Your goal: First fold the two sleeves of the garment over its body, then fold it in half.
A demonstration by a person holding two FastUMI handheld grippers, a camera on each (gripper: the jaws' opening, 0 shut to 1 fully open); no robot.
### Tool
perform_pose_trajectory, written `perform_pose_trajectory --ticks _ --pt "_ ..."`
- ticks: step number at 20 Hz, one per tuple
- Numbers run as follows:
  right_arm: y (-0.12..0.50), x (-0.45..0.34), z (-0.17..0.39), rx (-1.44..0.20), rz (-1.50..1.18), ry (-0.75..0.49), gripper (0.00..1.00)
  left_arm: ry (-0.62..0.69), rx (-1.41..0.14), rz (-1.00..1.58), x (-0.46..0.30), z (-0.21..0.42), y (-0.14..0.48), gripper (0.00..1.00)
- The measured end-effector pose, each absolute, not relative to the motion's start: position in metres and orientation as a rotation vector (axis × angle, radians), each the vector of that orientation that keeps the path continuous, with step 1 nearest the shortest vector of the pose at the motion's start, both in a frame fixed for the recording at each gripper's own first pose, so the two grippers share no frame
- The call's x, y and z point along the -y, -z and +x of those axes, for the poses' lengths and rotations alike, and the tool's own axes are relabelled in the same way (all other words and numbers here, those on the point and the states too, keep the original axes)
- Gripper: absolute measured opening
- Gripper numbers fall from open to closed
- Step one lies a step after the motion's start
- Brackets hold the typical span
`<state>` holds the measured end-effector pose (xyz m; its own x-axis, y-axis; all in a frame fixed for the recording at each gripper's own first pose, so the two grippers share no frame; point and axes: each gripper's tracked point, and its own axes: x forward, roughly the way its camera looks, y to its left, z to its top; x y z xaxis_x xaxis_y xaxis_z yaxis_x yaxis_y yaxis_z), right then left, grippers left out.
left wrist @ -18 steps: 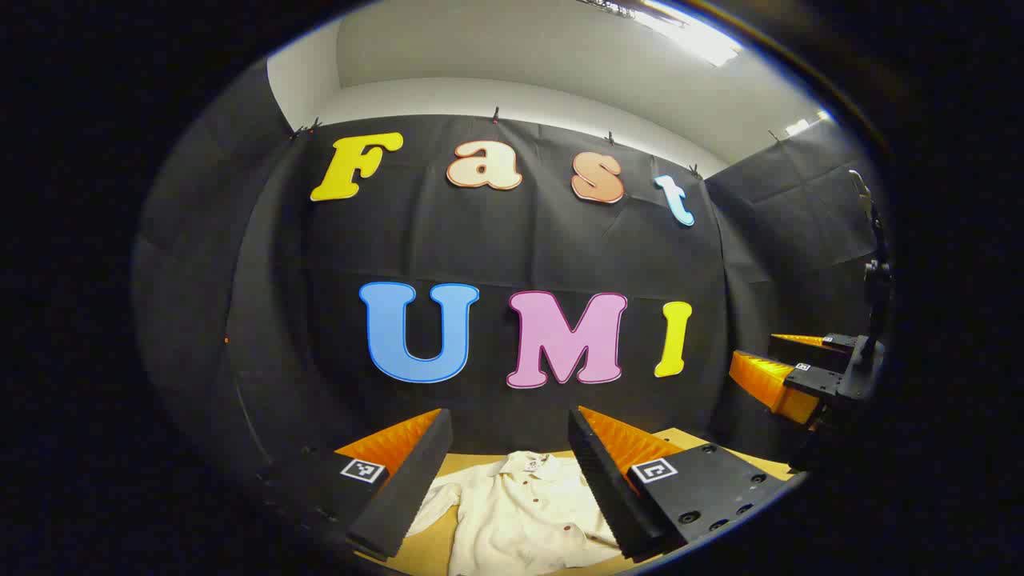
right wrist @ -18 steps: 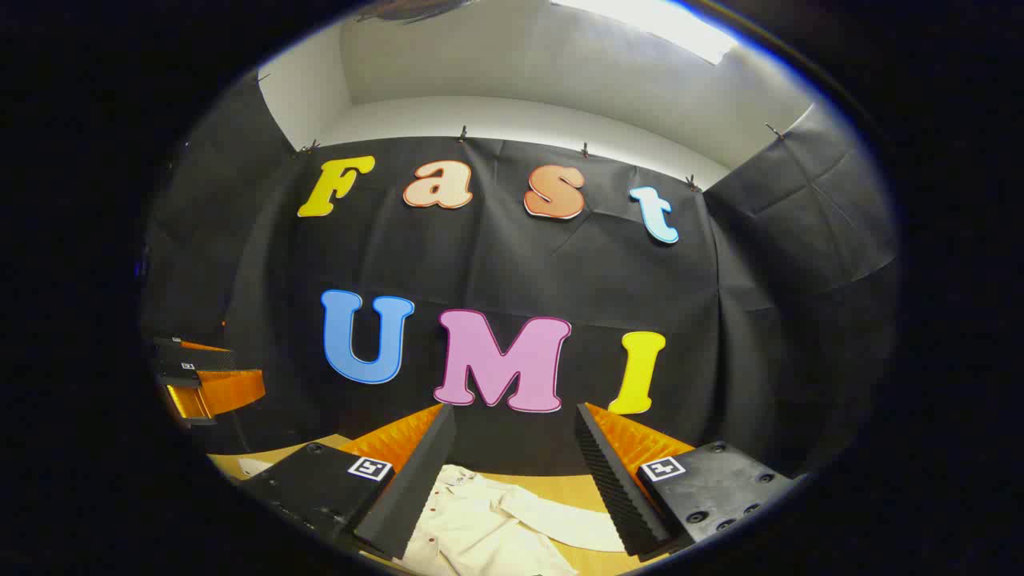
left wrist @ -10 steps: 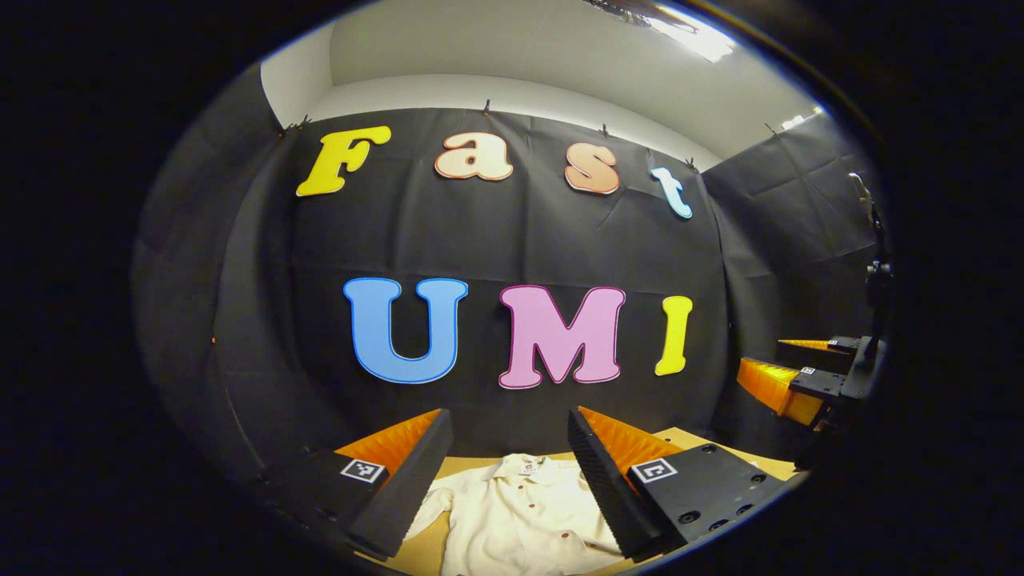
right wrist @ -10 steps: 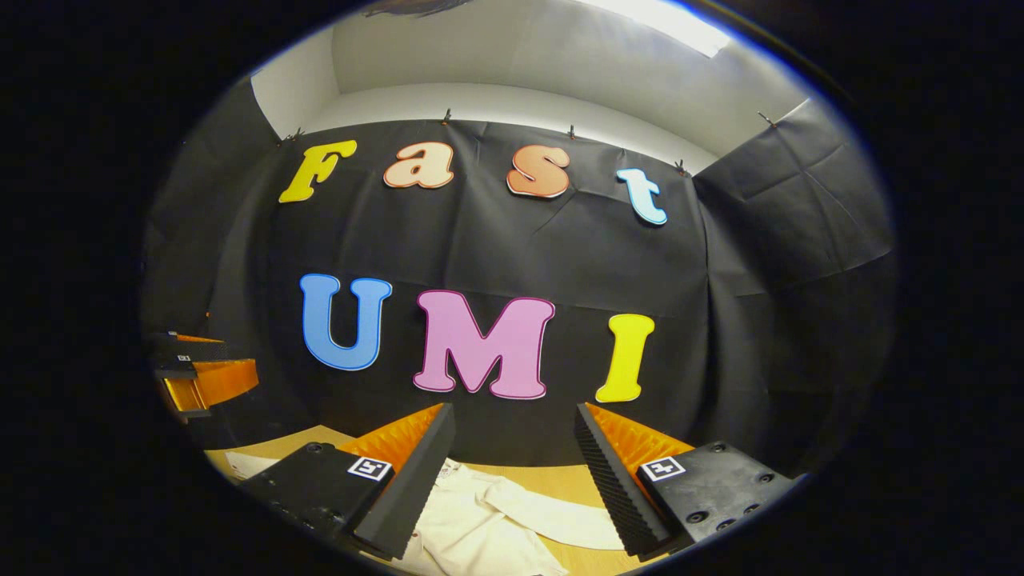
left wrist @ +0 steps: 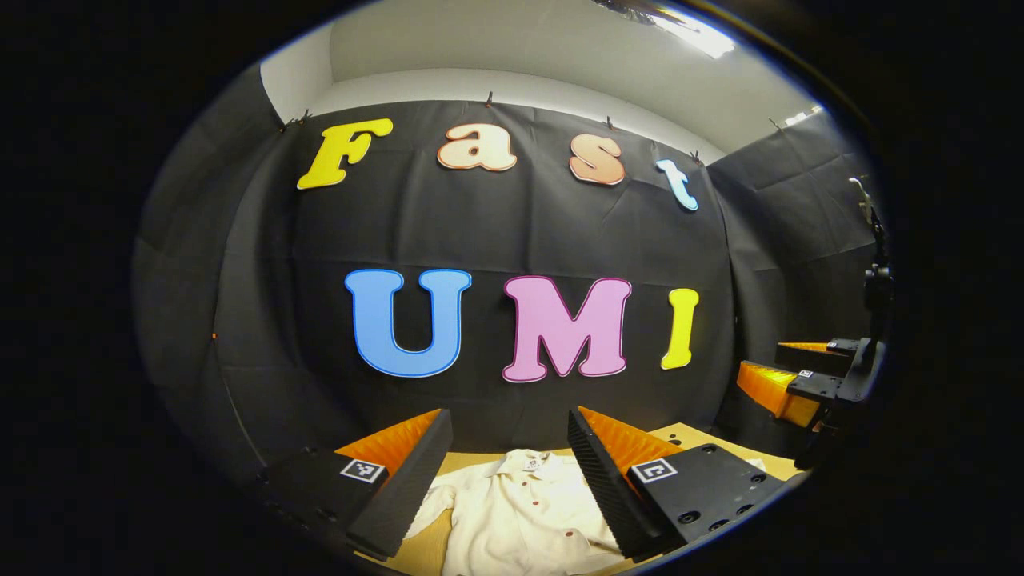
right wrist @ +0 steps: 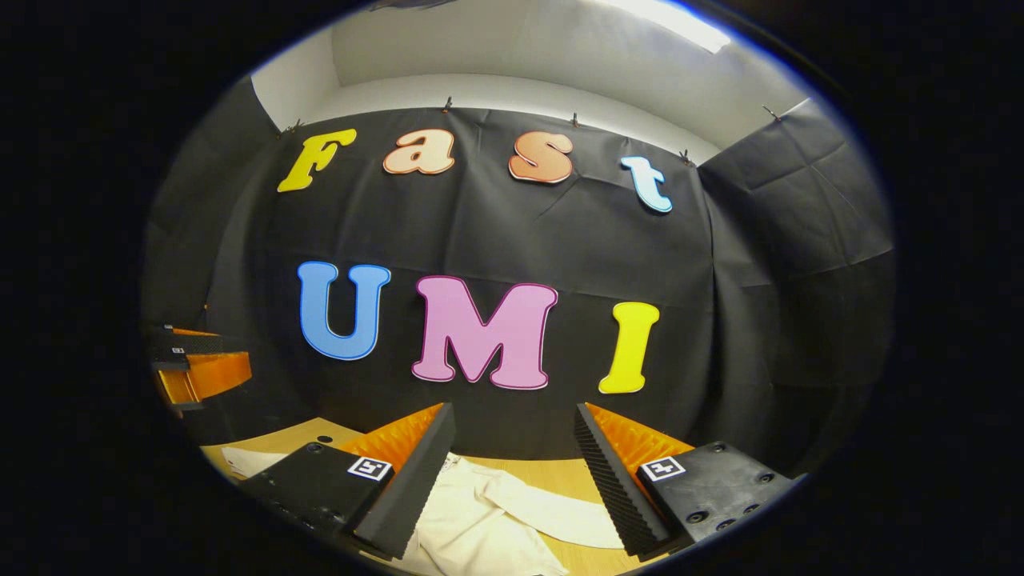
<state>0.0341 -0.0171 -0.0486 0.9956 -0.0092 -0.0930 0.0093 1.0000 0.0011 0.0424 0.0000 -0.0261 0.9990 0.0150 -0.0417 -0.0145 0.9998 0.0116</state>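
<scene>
A cream button-up shirt (left wrist: 520,512) lies flat on the wooden table (left wrist: 448,462), collar toward the booth wall. My left gripper (left wrist: 508,460) hovers above it, open, nothing between its fingers. In the right gripper view the shirt (right wrist: 480,520) shows its body and one sleeve (right wrist: 552,512) spread out to the right on the table. My right gripper (right wrist: 512,460) is open and empty above that side. The right gripper (left wrist: 800,380) also appears at the right edge of the left gripper view, and the left gripper (right wrist: 196,364) at the left edge of the right gripper view.
The black cloth wall stands close behind the table's far edge (right wrist: 520,464). A stand with a clamp (left wrist: 876,276) rises at the right edge of the left gripper view. Bare wood (right wrist: 592,556) lies beside the sleeve.
Both views have drifted slightly, showing a little more of the table. The shirt has not moved, and both grippers stay open.
</scene>
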Motion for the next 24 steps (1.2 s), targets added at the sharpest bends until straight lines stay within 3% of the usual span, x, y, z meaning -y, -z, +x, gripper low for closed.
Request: perform_pose_trajectory --ticks 10,24 --pt "0.126 0.07 0.064 -0.307 -0.011 0.093 0.96 -0.034 -0.069 0.044 0.002 0.046 0.036 0.96" --pt "0.328 0.243 0.058 -0.855 0.024 0.327 0.97 -0.098 -0.168 0.075 0.033 0.076 0.064 0.96"
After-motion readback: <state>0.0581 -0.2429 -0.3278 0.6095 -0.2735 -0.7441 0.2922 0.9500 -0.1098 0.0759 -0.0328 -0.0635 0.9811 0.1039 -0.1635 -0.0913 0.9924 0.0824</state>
